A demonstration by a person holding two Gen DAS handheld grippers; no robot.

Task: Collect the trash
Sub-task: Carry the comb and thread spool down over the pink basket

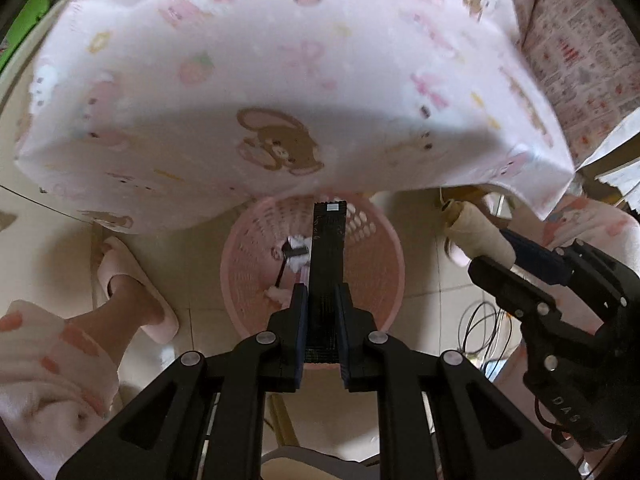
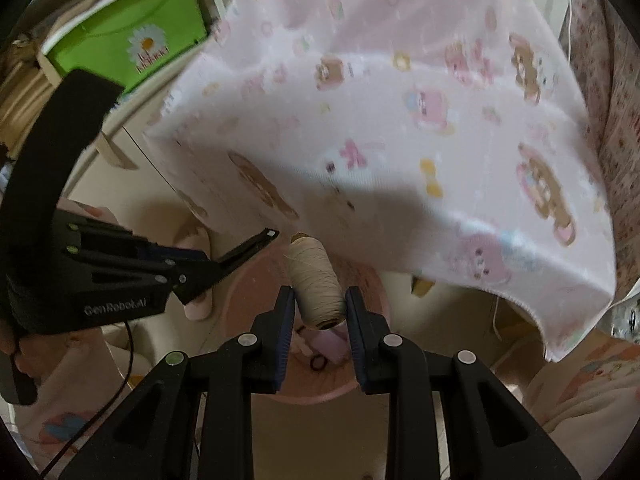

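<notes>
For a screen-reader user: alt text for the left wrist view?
Left tongs grip a flat black strip above a round pink plastic basket holding scraps. At right, the right tongs hold a beige thread spool.

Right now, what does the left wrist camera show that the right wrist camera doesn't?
Only the left wrist view: a foot in a pink slipper on the floor, and scraps lying inside the pink basket. Only the right wrist view: a green box with a daisy. Both: the left gripper shut on a black packet, the right gripper shut on a beige thread spool, and the pink printed cloth.
</notes>
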